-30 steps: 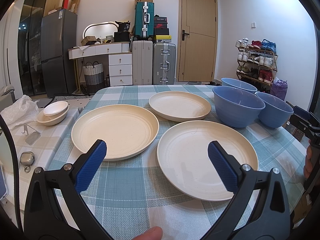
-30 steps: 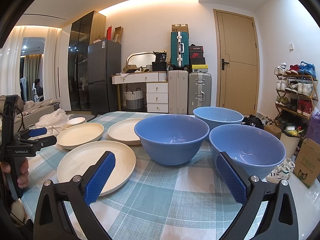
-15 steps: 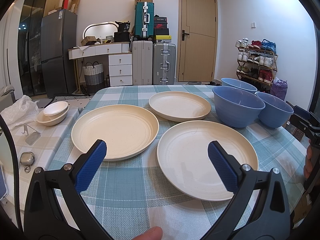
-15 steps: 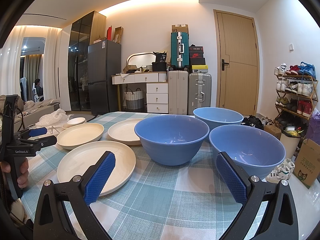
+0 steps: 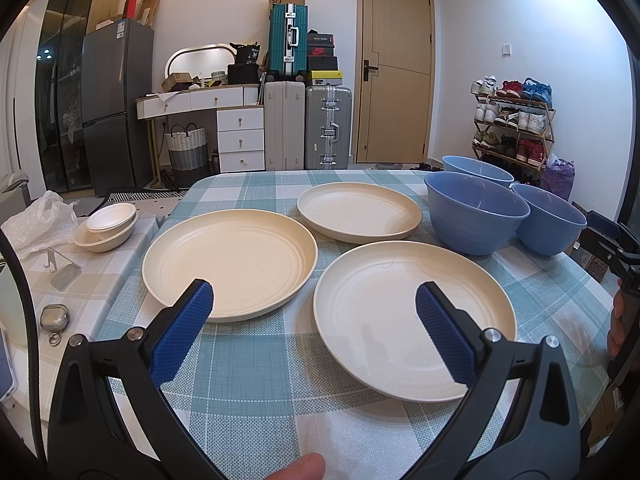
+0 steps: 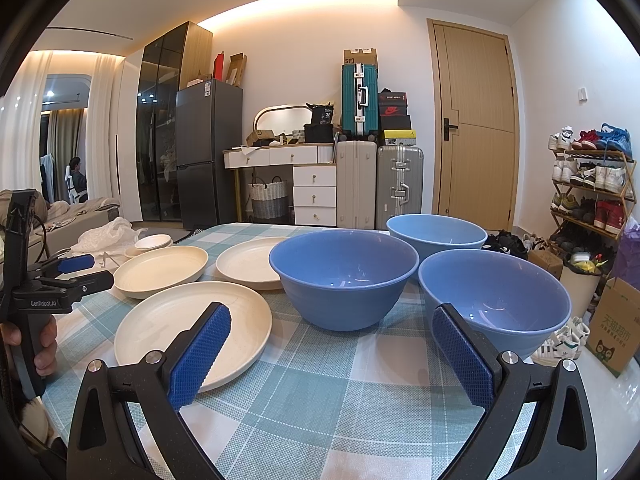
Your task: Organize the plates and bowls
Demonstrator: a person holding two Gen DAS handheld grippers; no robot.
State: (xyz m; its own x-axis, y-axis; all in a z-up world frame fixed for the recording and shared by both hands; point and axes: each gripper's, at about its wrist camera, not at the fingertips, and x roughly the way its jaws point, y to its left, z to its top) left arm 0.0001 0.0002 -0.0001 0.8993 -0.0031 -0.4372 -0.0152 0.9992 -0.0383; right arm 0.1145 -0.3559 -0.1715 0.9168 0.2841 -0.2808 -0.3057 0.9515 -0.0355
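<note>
Plates (image 5: 414, 318) lie below both level tools (image 5: 314, 300) (image 6: 332, 322), jaws spread.

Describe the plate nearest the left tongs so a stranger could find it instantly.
On the checked tablecloth, three cream plates lie left of three blue bowls. The near-right plate lies closest to the table's front edge, directly beside the bowls, unlike the other two.

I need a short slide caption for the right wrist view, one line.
Open right gripper faces three blue bowls and three cream plates on a checked tablecloth.
</note>
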